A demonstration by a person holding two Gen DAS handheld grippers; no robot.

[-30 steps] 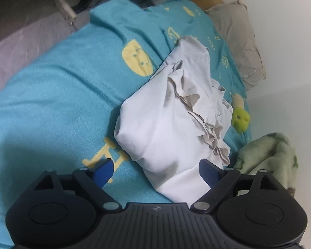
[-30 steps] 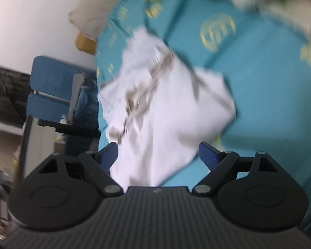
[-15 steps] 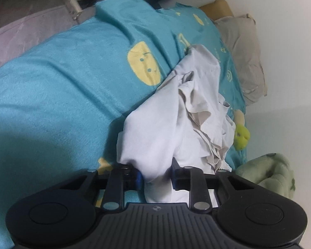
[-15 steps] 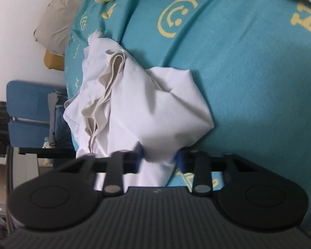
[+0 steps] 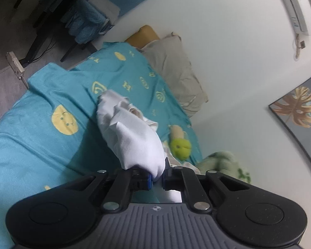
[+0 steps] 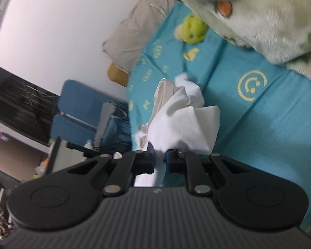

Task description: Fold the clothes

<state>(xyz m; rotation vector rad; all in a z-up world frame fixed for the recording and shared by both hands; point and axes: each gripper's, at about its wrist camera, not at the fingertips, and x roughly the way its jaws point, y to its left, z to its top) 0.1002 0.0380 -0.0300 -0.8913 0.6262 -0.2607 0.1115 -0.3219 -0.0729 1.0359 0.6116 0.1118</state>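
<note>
Since 0.5 s ago, both grippers have lifted: left gripper (image 5: 156,178) and right gripper (image 6: 160,159) each clamp the crumpled white cotton garment (image 5: 132,137), raised above the teal smiley-print bedsheet (image 5: 31,145).

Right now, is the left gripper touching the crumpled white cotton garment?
Touching. The left wrist view shows the left gripper shut on a bunched edge of the white garment, cloth pinched between its blue pads.

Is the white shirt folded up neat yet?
Not yet. The white shirt hangs bunched and crumpled from the left claw and right claw.
</note>
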